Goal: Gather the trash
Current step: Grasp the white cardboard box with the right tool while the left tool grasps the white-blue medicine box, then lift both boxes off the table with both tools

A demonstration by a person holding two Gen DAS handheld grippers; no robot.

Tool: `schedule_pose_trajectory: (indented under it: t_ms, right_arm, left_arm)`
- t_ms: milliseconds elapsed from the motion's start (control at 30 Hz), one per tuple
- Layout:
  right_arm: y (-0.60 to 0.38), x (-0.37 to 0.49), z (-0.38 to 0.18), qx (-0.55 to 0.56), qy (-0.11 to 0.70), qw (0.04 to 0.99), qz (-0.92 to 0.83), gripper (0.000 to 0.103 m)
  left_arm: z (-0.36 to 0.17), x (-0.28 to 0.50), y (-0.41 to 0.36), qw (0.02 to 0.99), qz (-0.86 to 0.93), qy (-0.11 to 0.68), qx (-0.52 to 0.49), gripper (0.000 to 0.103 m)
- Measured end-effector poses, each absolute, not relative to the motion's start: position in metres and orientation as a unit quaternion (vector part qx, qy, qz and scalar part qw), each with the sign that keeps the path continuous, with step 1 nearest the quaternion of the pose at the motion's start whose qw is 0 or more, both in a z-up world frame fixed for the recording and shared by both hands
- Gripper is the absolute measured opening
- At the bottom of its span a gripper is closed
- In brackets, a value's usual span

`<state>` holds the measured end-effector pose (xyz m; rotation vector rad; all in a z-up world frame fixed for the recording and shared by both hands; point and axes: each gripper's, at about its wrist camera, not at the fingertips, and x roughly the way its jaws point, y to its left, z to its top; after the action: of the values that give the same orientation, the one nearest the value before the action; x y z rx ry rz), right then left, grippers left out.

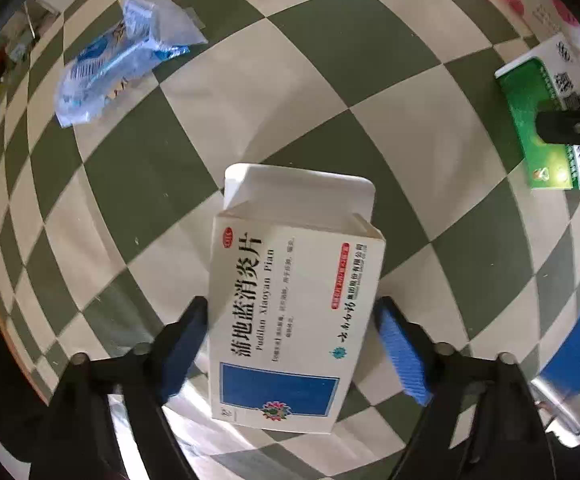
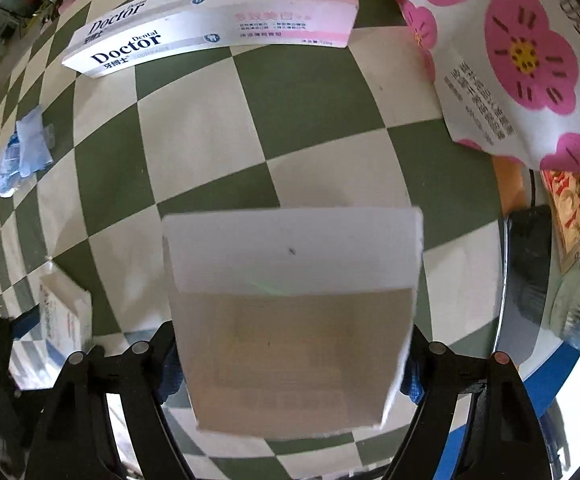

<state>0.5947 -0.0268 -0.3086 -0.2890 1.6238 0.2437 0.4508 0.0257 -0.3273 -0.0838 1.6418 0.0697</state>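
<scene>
We are mid-collection. Our left hand-held gripper (image 1: 294,344) straddles a white medicine box (image 1: 290,312) lying on the checkered worktop (image 1: 330,80), pads seemingly not yet pressing; next it should close and lift. Our right hand-held gripper (image 2: 292,364) holds a green-and-white box (image 2: 294,312), flap open, above the worktop. A crumpled blue wrapper (image 1: 121,60) waits far left.

On the surface (image 1: 330,92), the pill box (image 1: 290,312) lies between the left tongs (image 1: 294,352), flap end pointing away. A crumpled wrapper (image 1: 121,60) lies far off to its left; a second box (image 1: 546,128) lies to its right. In the right wrist view, an open carton (image 2: 294,312) sits between the right tongs (image 2: 290,368), the toothpaste box (image 2: 217,20) lies beyond it, and a flowered bag (image 2: 510,60) to the right.
</scene>
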Motion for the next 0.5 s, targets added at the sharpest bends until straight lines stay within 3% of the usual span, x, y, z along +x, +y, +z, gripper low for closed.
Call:
schedule_pose_trajectory:
  t_ms: [133,500]
  right_arm:
    - [-0.013,0.587,-0.312,-0.13,0.704,0.69,0.11,0.075]
    - [0.001,0.505,-0.254,-0.118,0.644,0.739,0.156,0.075]
  left_arm:
    - [-0.314,0.45,0.011,0.698,0.057,0.713,-0.022,0.072]
    - [-0.223,0.375,0.0,0.763,0.16,0.619,-0.092,0.072]
